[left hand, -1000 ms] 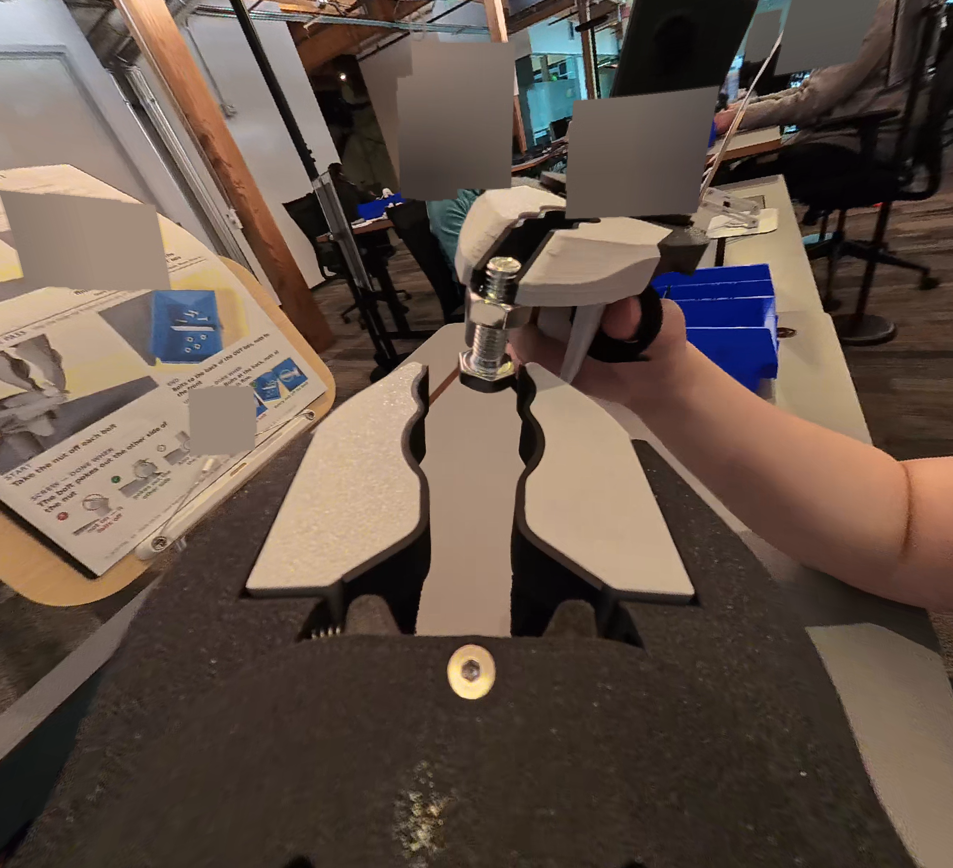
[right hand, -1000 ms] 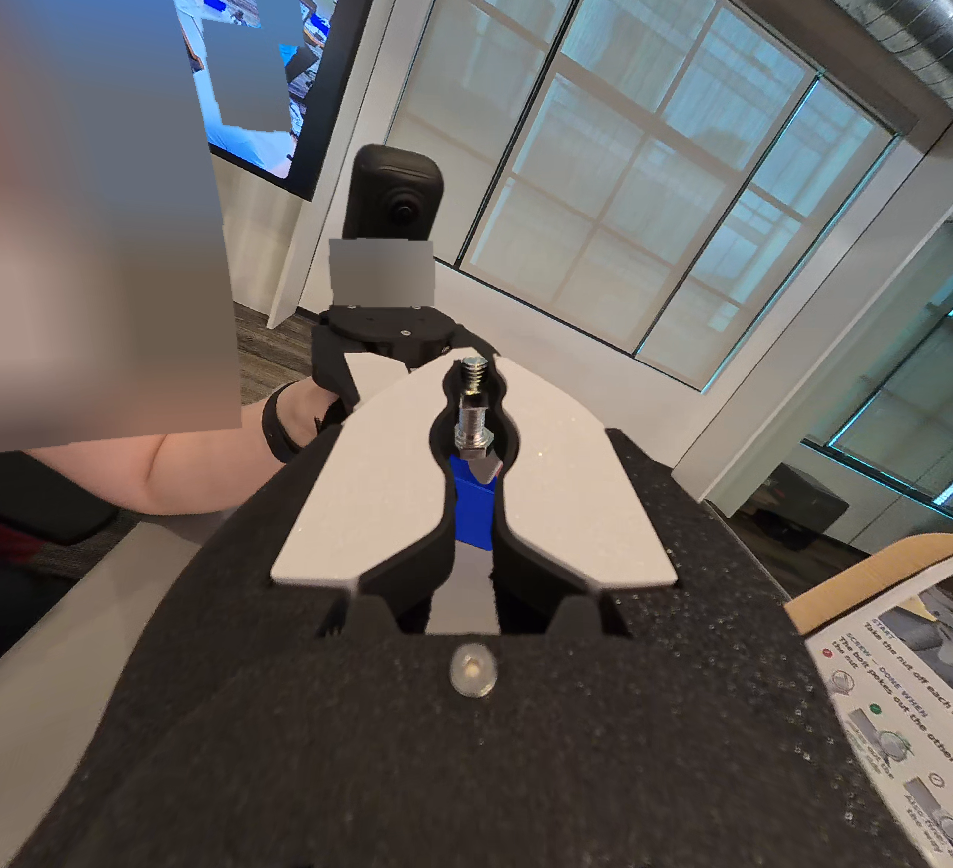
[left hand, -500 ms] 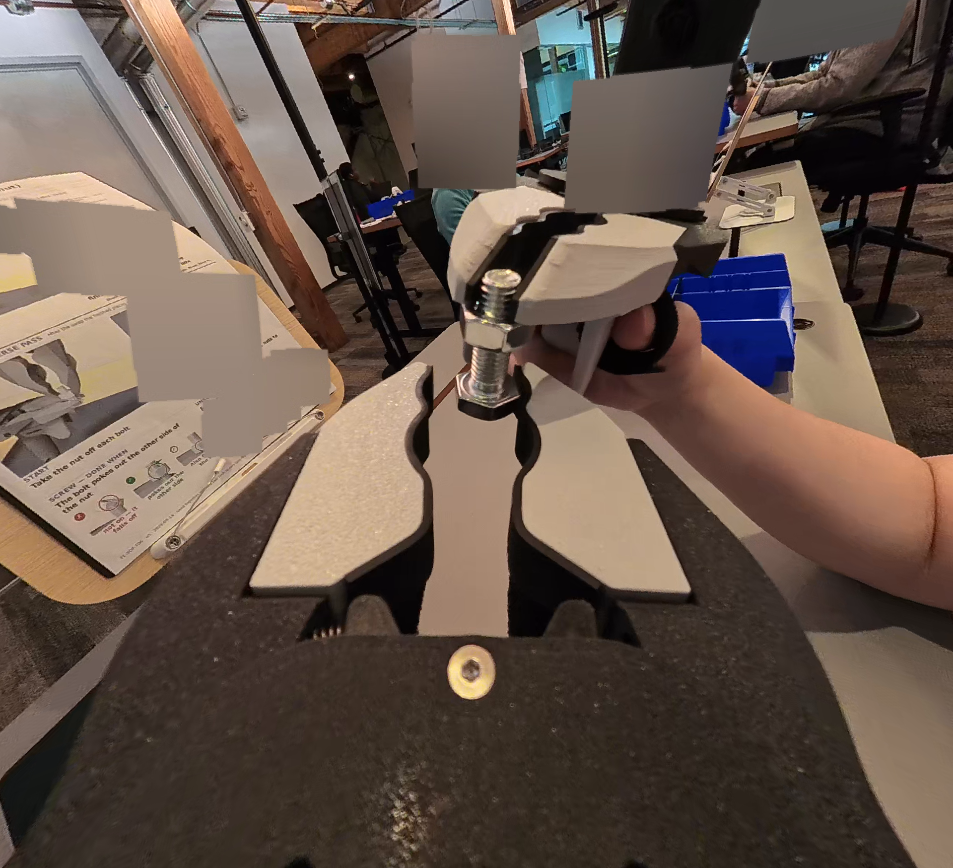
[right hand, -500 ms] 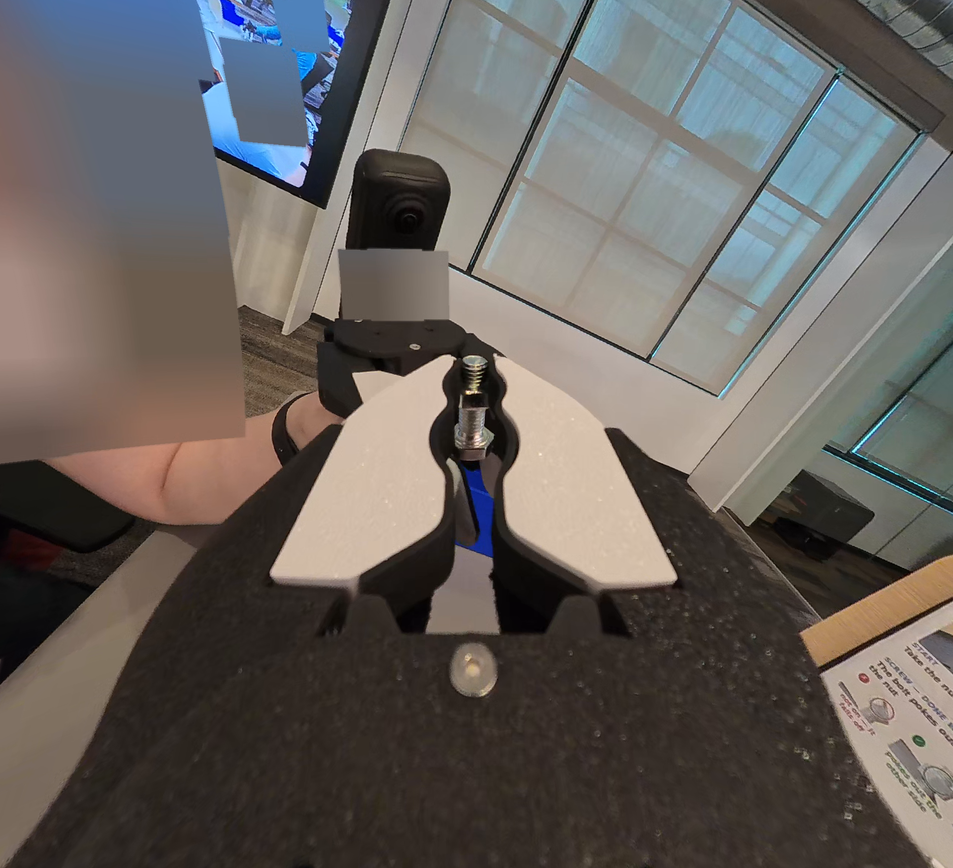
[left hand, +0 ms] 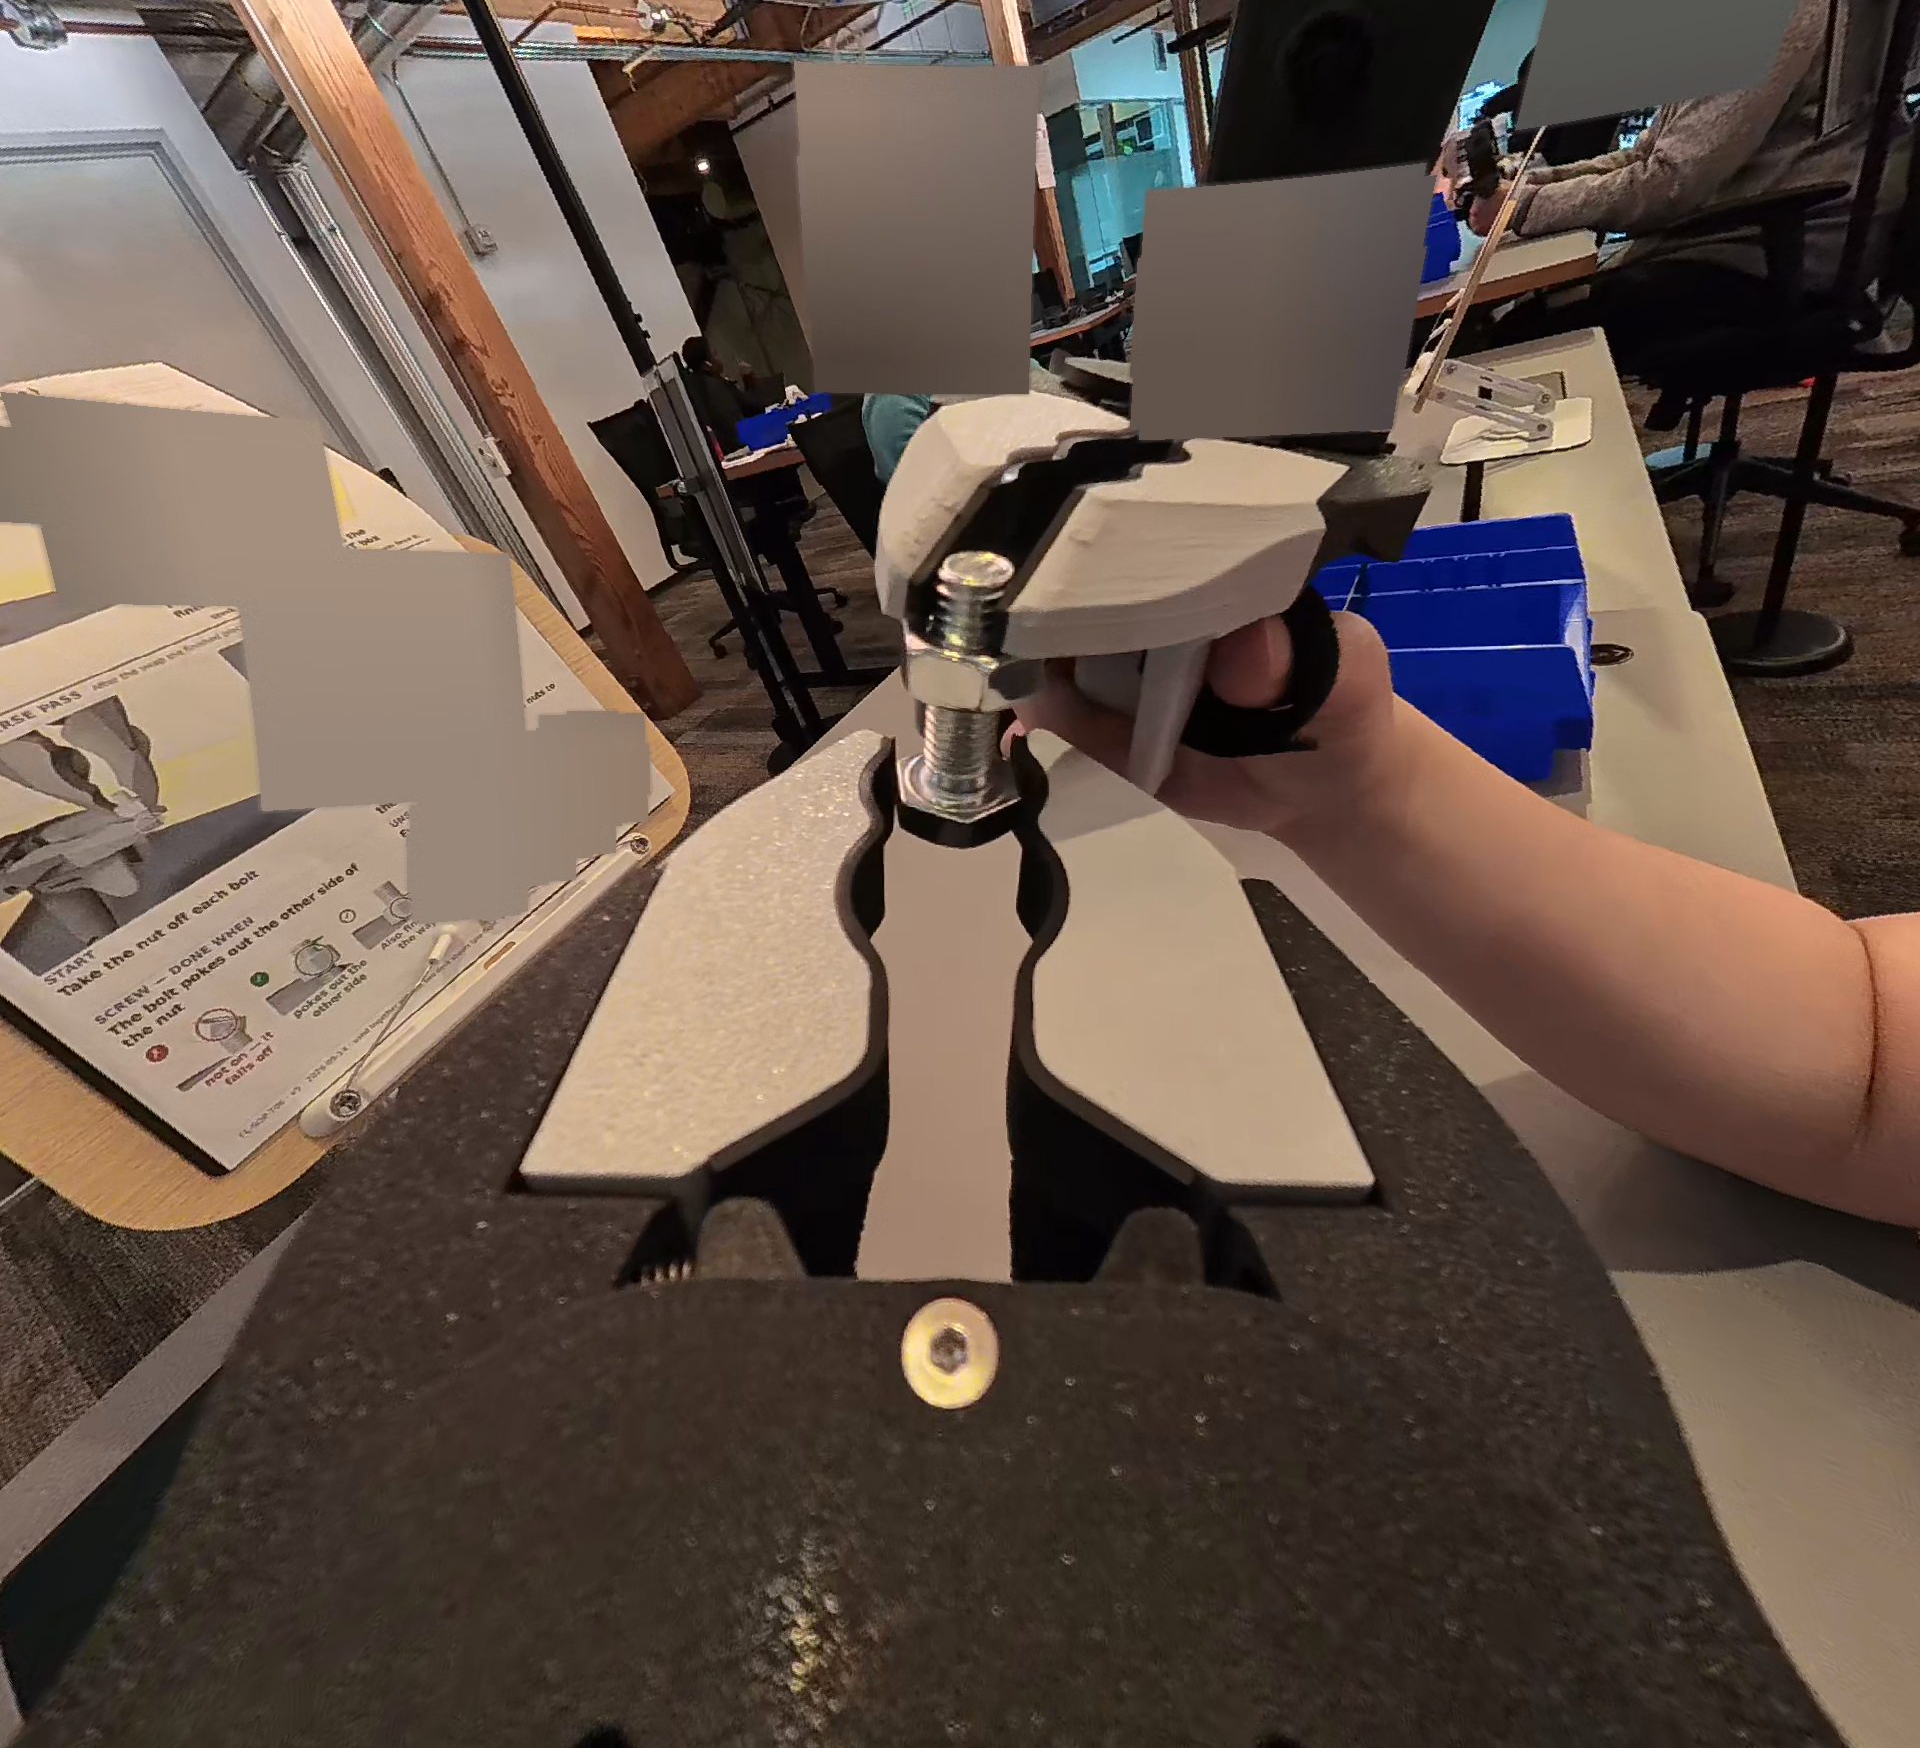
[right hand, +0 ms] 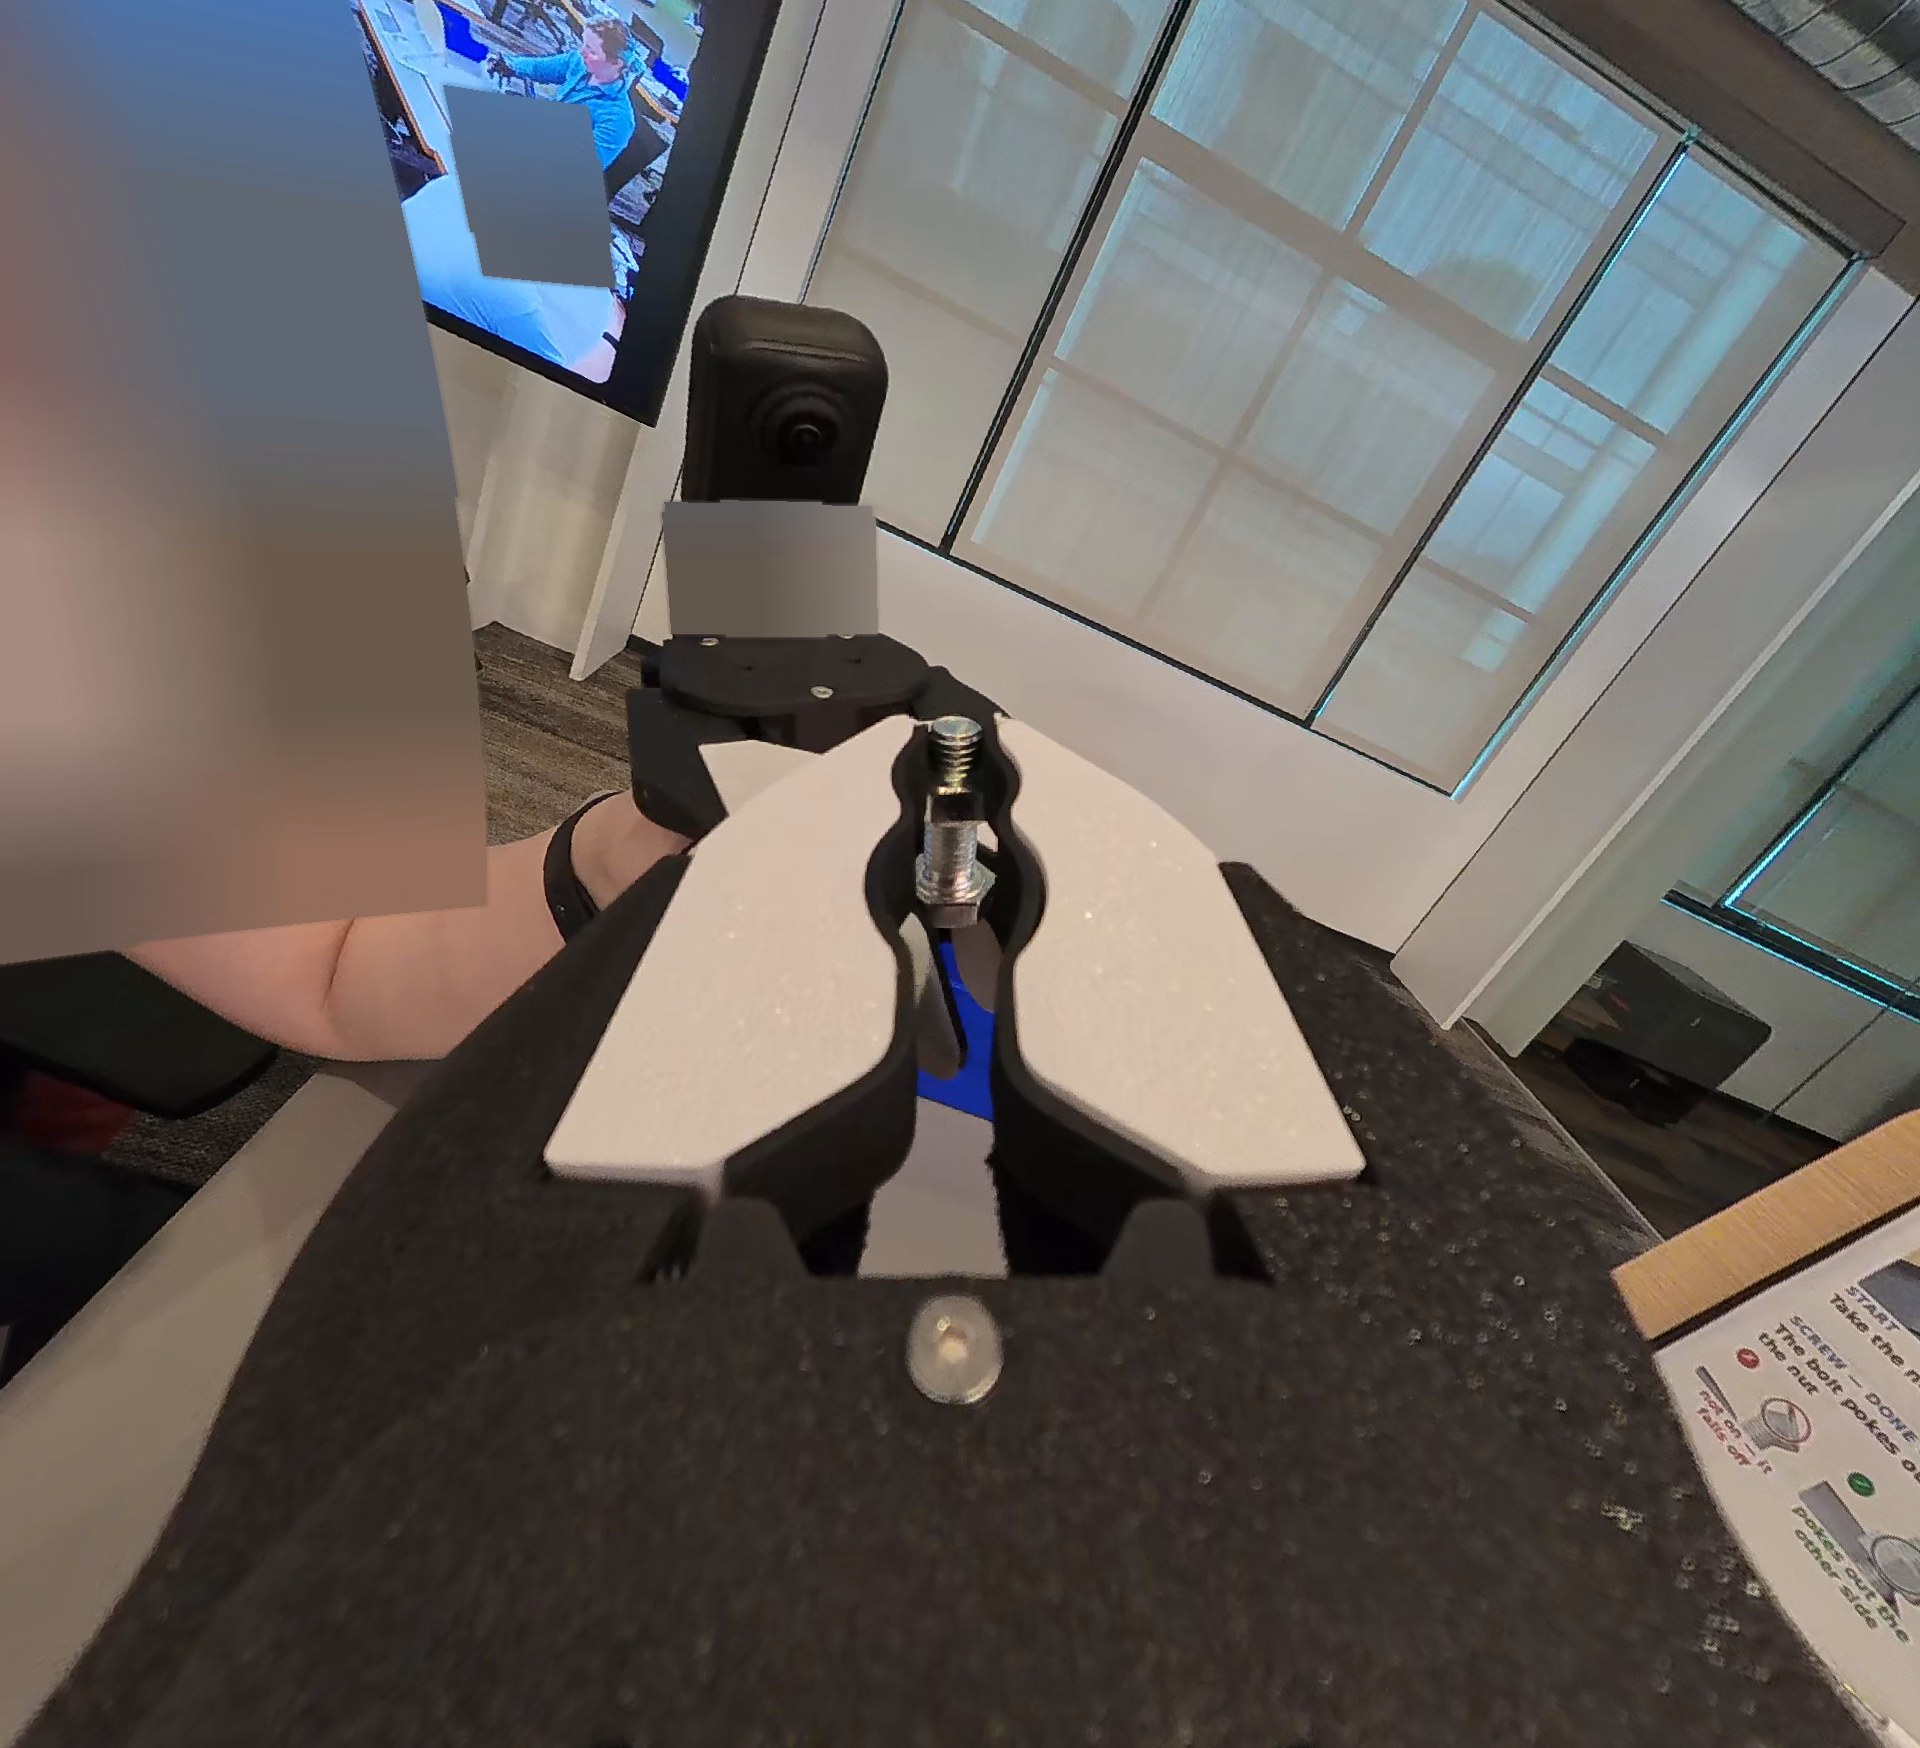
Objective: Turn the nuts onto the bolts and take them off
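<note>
Two grippers are met over a grey table (left hand: pixel 1683 825), and one bolt (left hand: pixel 956 742) is shared between them. At far left an instruction sheet (left hand: pixel 208 950) on a wooden board (left hand: pixel 94 1168) is seen leaning at the table's edge; a wooden post (left hand: pixel 416 244) and a black stand pole (left hand: pixel 582 244) are seen behind it. The left gripper (left hand: pixel 958 789) is clenched on the bolt's hex head, shank upright. The nut (left hand: pixel 951 682), partway up the thread, is pinched by the right gripper (right hand: pixel 951 799). Blue bins (left hand: pixel 1475 628) are set further right along the table, office chairs beyond. Bare tabletop is left around the raised grippers.
</note>
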